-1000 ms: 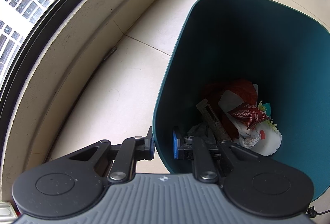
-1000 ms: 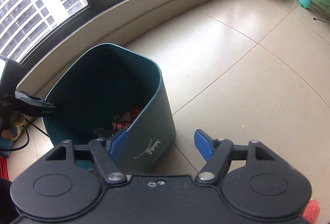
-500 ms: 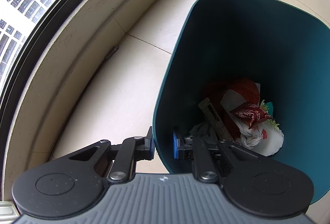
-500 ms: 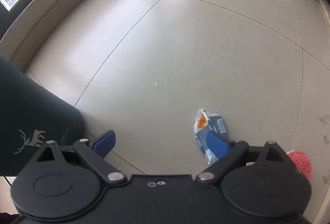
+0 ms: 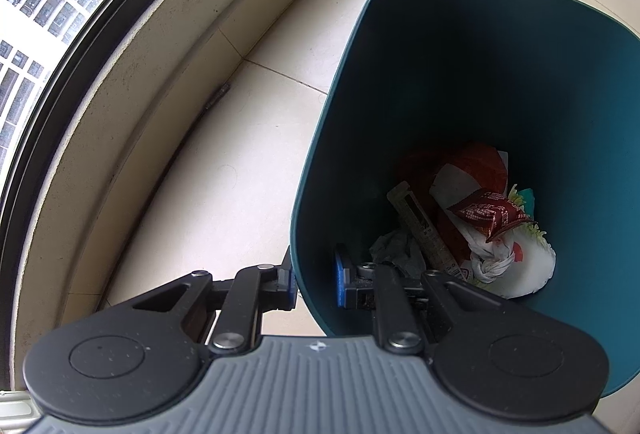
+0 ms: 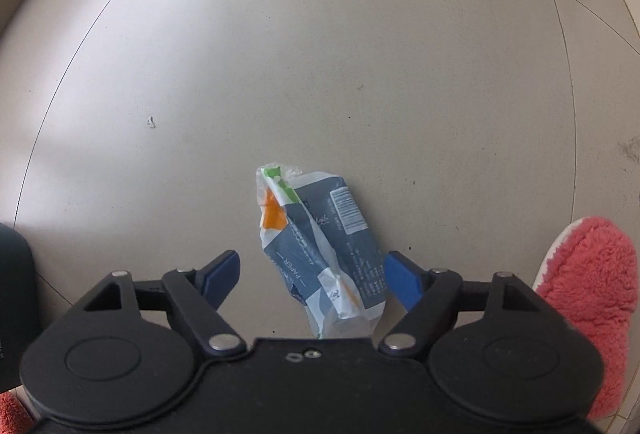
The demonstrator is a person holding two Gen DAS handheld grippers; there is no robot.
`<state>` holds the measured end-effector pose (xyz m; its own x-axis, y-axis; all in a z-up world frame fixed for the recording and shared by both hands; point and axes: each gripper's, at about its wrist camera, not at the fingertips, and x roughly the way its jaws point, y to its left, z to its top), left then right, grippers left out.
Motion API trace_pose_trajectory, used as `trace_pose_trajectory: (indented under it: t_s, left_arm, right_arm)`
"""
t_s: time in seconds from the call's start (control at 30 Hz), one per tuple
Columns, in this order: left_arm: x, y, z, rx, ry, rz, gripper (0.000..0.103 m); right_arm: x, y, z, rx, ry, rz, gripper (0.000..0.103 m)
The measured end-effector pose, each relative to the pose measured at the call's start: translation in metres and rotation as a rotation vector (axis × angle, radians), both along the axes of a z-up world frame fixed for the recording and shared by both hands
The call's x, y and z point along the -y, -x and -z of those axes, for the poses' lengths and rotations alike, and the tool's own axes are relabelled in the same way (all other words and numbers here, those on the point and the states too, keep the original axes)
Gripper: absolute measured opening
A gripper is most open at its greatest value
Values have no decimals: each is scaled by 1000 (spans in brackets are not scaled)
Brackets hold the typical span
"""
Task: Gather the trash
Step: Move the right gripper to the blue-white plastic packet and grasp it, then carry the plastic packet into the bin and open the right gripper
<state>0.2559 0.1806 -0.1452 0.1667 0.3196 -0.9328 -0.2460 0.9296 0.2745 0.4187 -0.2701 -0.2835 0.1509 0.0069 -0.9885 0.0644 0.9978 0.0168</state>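
A teal trash bin (image 5: 520, 74) stands on the tiled floor, with wrappers and a knotted white bag (image 5: 492, 262) at its bottom. My left gripper (image 5: 315, 274) is shut on the bin's near wall, one finger outside and one inside. A crumpled blue-and-white paper wrapper (image 6: 320, 234) with orange and green patches lies flat on the floor. My right gripper (image 6: 312, 274) points straight down over it, fingers on either side of the wrapper. Its jaws are closing; the blue pads (image 6: 402, 280) stand apart from the wrapper.
A raised window ledge (image 5: 120, 94) curves along the floor left of the bin. A person's pink fluffy slipper (image 6: 588, 274) sits just right of the right gripper. The bin's dark corner (image 6: 16, 294) shows at the left edge. A tiny scrap (image 6: 151, 122) lies further out.
The right gripper swung away from the bin and dropped to the floor, now straddling the wrapper, with its jaws narrower than half a second ago. The left gripper and bin stayed put.
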Motion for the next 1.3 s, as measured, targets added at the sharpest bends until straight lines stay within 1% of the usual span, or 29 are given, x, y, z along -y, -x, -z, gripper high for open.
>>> trace_pose_trajectory:
  t_s: [0.03,0.1,0.2,0.27,0.33,0.37,0.4,0.53,0.6,0.67,0.77,0.9,1.03,1.2,1.3]
  left_arm:
    - [0,0,0,-1,-1,-1,16]
    - [1,0,0,-2,-2,-3,16]
    - [2,0,-1,-1,-3,-2,16]
    - [3,0,0,1,-2,-1,16]
    - [3,0,0,2,-3,1,16]
    - [3,0,0,3,-3,1,16]
    - [3,0,0,3,-4,2,16]
    - [4,1,0,8,-9,7,16]
    - [5,1,0,10,-13,9,17]
    - [6,2,0,11,-14,9,17]
    - [5,1,0,13,-14,4,17]
    - [5,2,0,18,-17,4,17]
    - [5,2,0,21,-18,4,17]
    - [4,3,-3,31,-9,-4,17]
    - [1,3,-6,40,3,-11,17]
  right_arm:
    - [0,1,2,-2,3,5,69]
    - [-1,4,6,-7,7,12,53]
    - [-4,6,4,-12,26,6,40]
    - [-7,9,4,-16,31,6,35]
    - [-10,12,1,-16,32,6,24]
    - [-12,13,1,-16,33,3,14]
    - [-14,16,0,-15,34,-1,12]
    - [-20,28,-13,24,26,-19,8]
    - [-24,35,-27,53,-13,-15,7]
    - [-31,45,-46,85,-60,-26,7]
    - [-48,56,-82,137,-102,-74,7]
    - [-71,72,-138,210,-206,-141,7]
    - [-103,95,-198,284,-268,-243,7]
    - [-140,118,-262,360,-349,-365,7]
    - [-163,127,-287,377,-405,-438,7]
